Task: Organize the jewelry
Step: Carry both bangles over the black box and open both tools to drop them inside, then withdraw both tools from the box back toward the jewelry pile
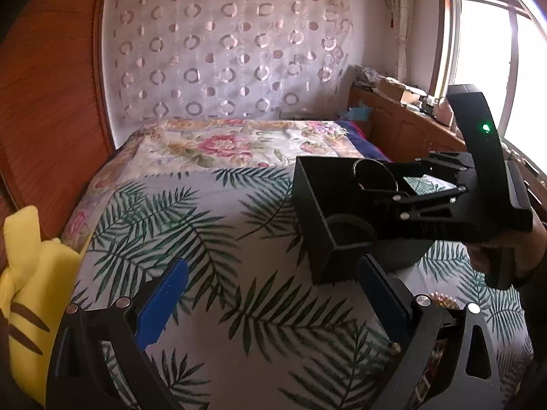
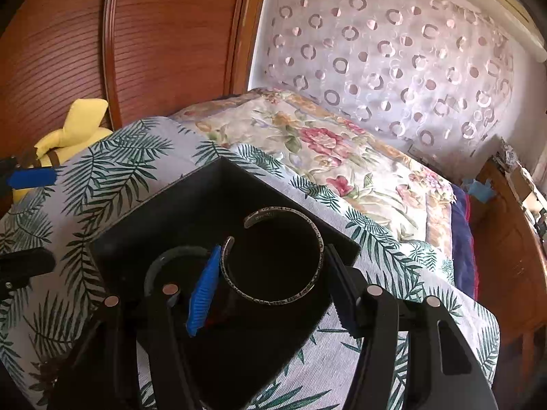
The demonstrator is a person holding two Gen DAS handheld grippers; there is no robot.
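- The left wrist view shows the right gripper (image 1: 379, 184) from the side, reaching over the black box (image 1: 321, 218) with a person's hand (image 1: 523, 249) behind it; a string of pale beads (image 1: 441, 299) lies on the cloth just this side of the box, hidden in the other view.
- The right wrist view looks down into the black box (image 2: 177, 215): the right gripper (image 2: 270, 280) clasps the silver cuff bracelet (image 2: 273, 299) across its width, 1 pad on each side, over the box's dark inside.
- The bracelet (image 1: 374, 171) is an open C-shaped metal band with engraved lettering, its gap turned toward the box's far left corner.
- A black ring-shaped piece (image 2: 160, 266) sits in the box, left of the bracelet.
- The left gripper (image 1: 270, 300) stands wide apart with nothing between its blue pads, near the box's front corner.
- The box sits on a palm-leaf cloth (image 1: 191, 232); a yellow plush toy (image 1: 27, 273) lies well left of it, and a floral bedspread (image 1: 222, 143) lies beyond.
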